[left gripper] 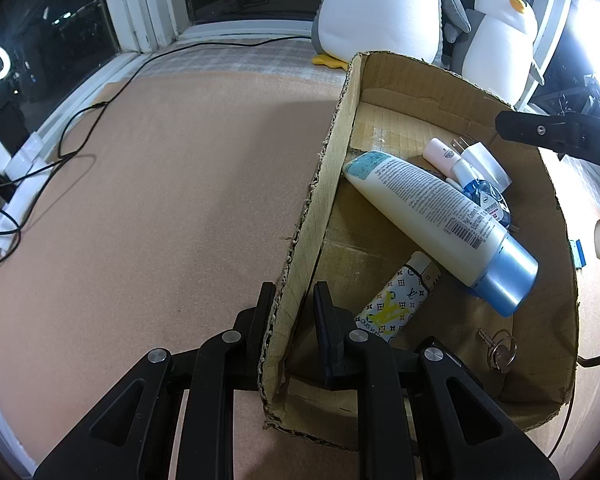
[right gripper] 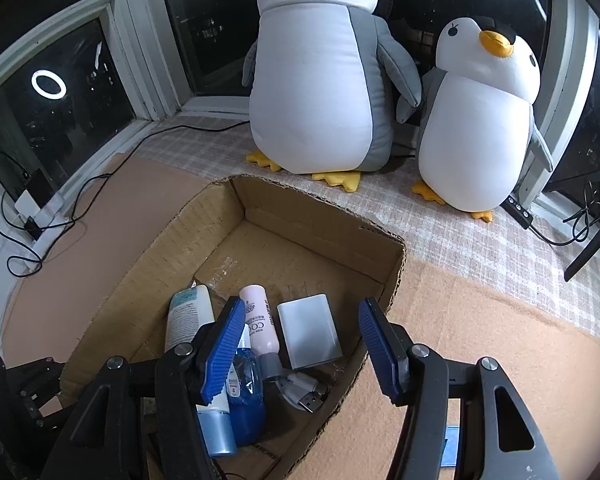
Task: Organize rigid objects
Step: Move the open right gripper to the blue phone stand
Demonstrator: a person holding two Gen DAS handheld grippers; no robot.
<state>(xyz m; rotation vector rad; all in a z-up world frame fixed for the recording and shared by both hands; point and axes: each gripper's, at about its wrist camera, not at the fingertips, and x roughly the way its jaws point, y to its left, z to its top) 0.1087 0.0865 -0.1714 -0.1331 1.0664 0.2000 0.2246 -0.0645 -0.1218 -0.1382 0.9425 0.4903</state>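
The left gripper (left gripper: 294, 340) is clenched on the near side wall of the cardboard box (left gripper: 340, 128), one jaw outside it and one inside, steadying the box on the tan-covered surface (left gripper: 160, 200). Over the box's right-hand part hangs the right gripper (right gripper: 296, 344), its jaws released and nothing between the pads. No earlier view shows whether it has just let an item go. Directly beneath that gap lie a pink bottle (right gripper: 260, 320), a grey slab-shaped case (right gripper: 310, 332) and a white USB cable (right gripper: 304, 394). A blue bottle (right gripper: 246, 392) and a large white lotion bottle with a blue cap (left gripper: 440, 220) sit just left of them. A patterned white tube (left gripper: 396, 300) and a key on a ring (left gripper: 500, 350) lie nearer the left jaws. The step in hand appears to be loading items into the box. The next move probably calls for lifting the right gripper clear of the rim to fetch another piece, while the left keeps the wall pinned. Two plush penguins (right gripper: 320, 80) look on from the windowsill.
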